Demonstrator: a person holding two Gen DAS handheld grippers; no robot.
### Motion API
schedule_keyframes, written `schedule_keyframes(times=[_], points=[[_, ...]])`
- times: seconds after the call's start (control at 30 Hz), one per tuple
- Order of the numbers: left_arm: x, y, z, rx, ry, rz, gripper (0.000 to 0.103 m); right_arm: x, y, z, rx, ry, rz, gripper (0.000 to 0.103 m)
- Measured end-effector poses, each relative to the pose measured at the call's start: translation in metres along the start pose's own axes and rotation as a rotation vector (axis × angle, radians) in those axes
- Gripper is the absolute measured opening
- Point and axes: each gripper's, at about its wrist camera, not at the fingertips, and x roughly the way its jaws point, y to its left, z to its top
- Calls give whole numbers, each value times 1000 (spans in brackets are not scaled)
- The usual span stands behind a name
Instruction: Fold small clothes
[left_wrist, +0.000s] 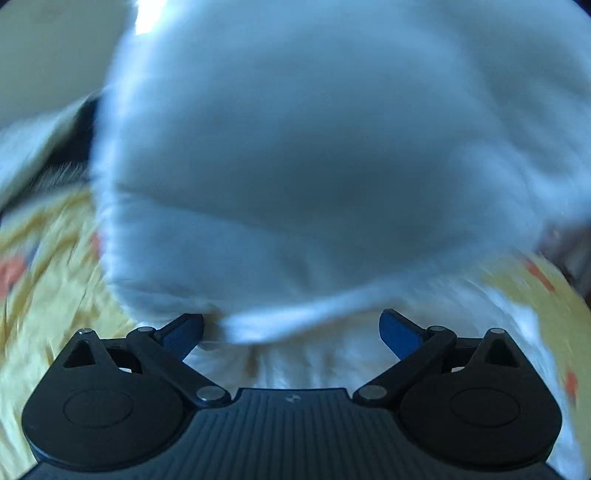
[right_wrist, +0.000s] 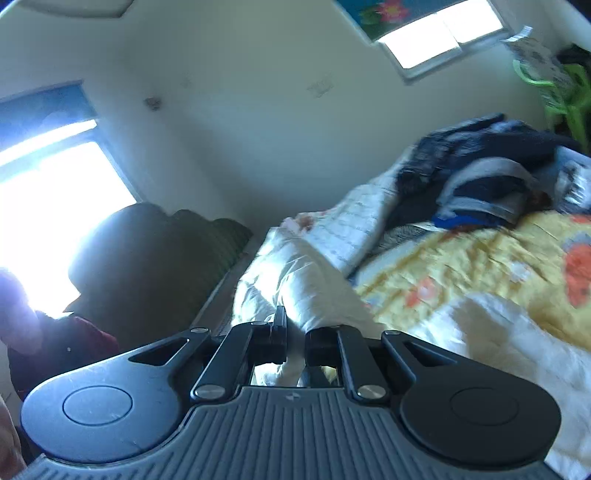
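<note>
The left hand-held gripper (left_wrist: 291, 330) stood wide open, its two blue-padded fingers (left_wrist: 400, 334) spread far apart and clamping nothing. A fold of the white fleecy garment (left_wrist: 295, 147) hung just ahead of them, its lower hem drooping between the fingers and close to the left pad, though whether it touched that pad could not be told through the blur. The garment filled most of the left wrist view, lifted and billowing. Beneath it lay the yellow patterned bedspread (left_wrist: 55, 295) with orange motifs.

The right hand-held gripper (right_wrist: 295, 341) was nearly closed, its fingers (right_wrist: 279, 332) pinched on a strip of white cloth (right_wrist: 295, 310) that ran between them and forward over the bed. To its right a fluffy white fabric (right_wrist: 498, 339) lay on the yellow bedspread (right_wrist: 480, 266). Farther off, a pale checked quilt (right_wrist: 354, 218) and a heap of dark clothes (right_wrist: 480, 173) sat at the far end of the bed. A dark green cushion (right_wrist: 155, 258) stood beside the bed under a bright window (right_wrist: 55, 206), and a second window (right_wrist: 439, 37) showed high on the wall.
</note>
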Motion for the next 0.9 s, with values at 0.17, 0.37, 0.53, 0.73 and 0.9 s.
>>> schedule_keyframes(times=[0.17, 0.37, 0.53, 0.73, 0.9], points=[[34, 10, -12, -45, 45, 157, 101, -33, -74, -59, 141, 8, -64, 14], [34, 6, -40, 5, 66, 158, 102, -35, -169, -134, 306, 83, -233, 19], [33, 13, -38, 45, 72, 157, 102, -51, -218, -192, 491, 90, -384, 54], [46, 23, -52, -1, 64, 173, 103, -82, -188, -243, 612, -152, -254, 60], [45, 21, -62, -5, 26, 188, 103, -73, -182, -285, 766, -262, -278, 63]])
